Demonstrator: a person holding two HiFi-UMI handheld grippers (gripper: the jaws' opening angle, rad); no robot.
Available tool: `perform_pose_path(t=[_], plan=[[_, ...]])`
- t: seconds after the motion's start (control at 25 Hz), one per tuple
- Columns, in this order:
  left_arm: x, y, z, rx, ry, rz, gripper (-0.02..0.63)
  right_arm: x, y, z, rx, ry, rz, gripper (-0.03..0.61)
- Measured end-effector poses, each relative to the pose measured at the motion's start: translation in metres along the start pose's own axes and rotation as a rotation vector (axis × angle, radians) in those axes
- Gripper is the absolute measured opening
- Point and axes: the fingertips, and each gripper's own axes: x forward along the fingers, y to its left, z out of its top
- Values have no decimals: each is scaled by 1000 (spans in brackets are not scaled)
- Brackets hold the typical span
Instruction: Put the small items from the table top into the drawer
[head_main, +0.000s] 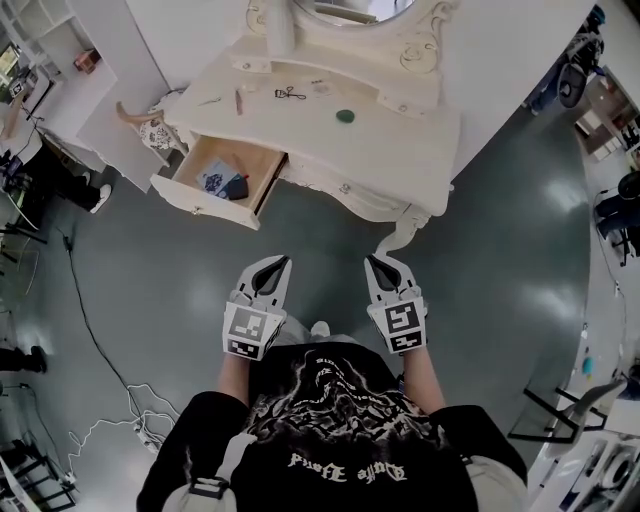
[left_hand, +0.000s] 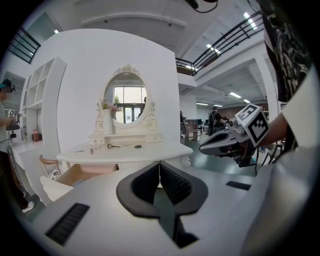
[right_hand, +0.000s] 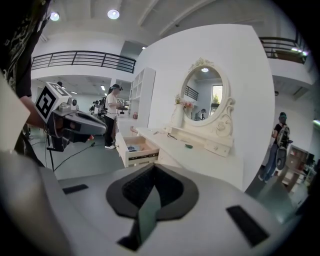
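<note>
Head view: a person in a black printed shirt holds both grippers out over the grey floor on the near side of a cream dressing table (head_main: 400, 150), well apart from it.
Left gripper (head_main: 283, 261): fingers pressed together with nothing between them; in the left gripper view the ribbed pads meet along one line at the tip.
Right gripper (head_main: 373, 261): fingers also pressed together and empty; it is held level with the left gripper, a gap of bare floor between the two.
Drawer (head_main: 203, 205): pulled open at the table's left end, holding a blue-and-white packet (head_main: 214, 180) and a dark piece (head_main: 238, 187) beside it.
Table top: the small items lie toward the far side, below the oval mirror (left_hand: 125, 102).
Black scissors-like tool (head_main: 290, 93): far middle of the top.
Green round item (head_main: 345, 116): right of the tool and a little nearer.
Brown stick (head_main: 238, 100): left of the tool, on the top behind the open drawer.
Thin pale piece (head_main: 210, 100): furthest left; too small to tell what it is.
Cables (head_main: 100, 330): trailing over the floor at the left.
</note>
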Motion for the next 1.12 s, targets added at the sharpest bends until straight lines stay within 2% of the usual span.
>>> perform_pose_path(t=[0.16, 0.48, 0.88, 1.12], plan=[[2, -2, 1, -14, 4, 7, 17, -1, -3, 0, 5, -1, 4, 11], [16, -6, -2, 5, 16, -23, 17, 3, -10, -4, -17, 21, 0, 11], [29, 26, -2, -4, 35, -3, 17, 27, -14, 4, -1, 24, 5, 11], [41, 53, -6, -73, 40, -14, 17, 55, -14, 6, -22, 52, 7, 11]])
